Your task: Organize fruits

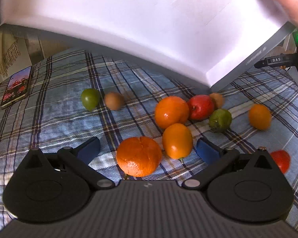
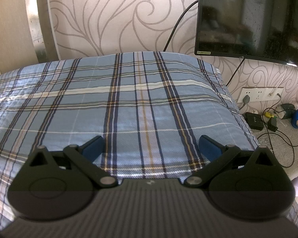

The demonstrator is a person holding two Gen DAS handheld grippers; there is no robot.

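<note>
Fruits: they lie loose on the plaid cloth (image 1: 49, 119), a large orange (image 1: 139, 155) nearest you, a smaller oval one (image 1: 177, 140) touching it, then another orange (image 1: 171, 112) against a red fruit (image 1: 200, 107).
Outliers: a green fruit (image 1: 90, 98) and a brown one (image 1: 113, 103) sit apart to the left; a green one (image 1: 220, 120), an orange one (image 1: 259, 119) and a red one (image 1: 281, 159) lie to the right.
Box: a hand (image 1: 284, 2) holds the white box (image 1: 129, 23) tilted above the fruit, likely so that it can receive them.
Left gripper (image 1: 148, 149): your jaws are spread wide either side of the large orange, not touching it; that suits a first grasp.
Right gripper (image 2: 151, 145): your jaws are spread over bare cloth, holding nothing, clear of the pile.
Surroundings: a phone (image 1: 16, 86) rests at the cloth's left edge; keep fruit off it.
</note>
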